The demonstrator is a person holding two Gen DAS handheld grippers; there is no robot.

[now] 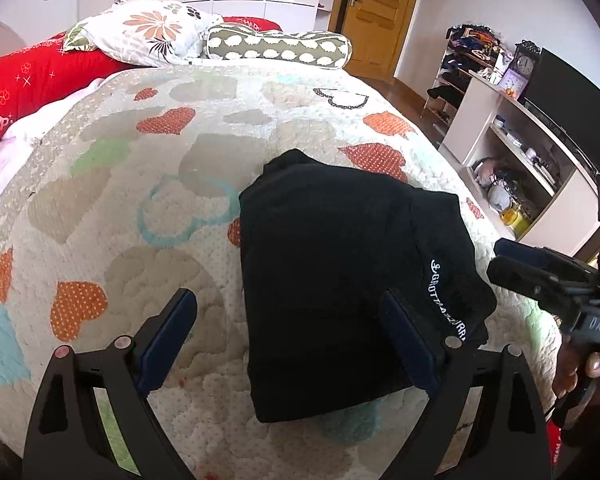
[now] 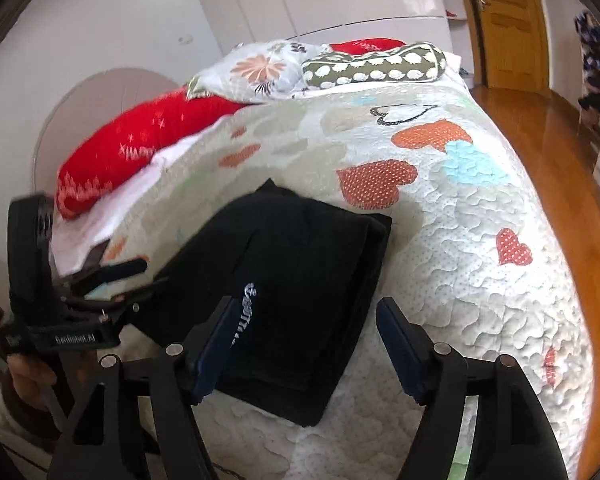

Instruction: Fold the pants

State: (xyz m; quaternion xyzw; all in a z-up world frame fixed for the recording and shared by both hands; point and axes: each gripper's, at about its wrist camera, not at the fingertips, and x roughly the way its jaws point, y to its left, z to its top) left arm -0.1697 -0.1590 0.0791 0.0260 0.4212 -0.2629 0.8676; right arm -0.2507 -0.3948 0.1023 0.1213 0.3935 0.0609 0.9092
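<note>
Already folded into a compact black stack, the pants (image 1: 340,280) lie flat on the quilted bed (image 1: 140,200). Left gripper (image 1: 288,312) and right gripper (image 2: 304,320): jaws spread, pinching nothing. Judgement: lift clear without snagging an edge; square any stray corner.
</note>
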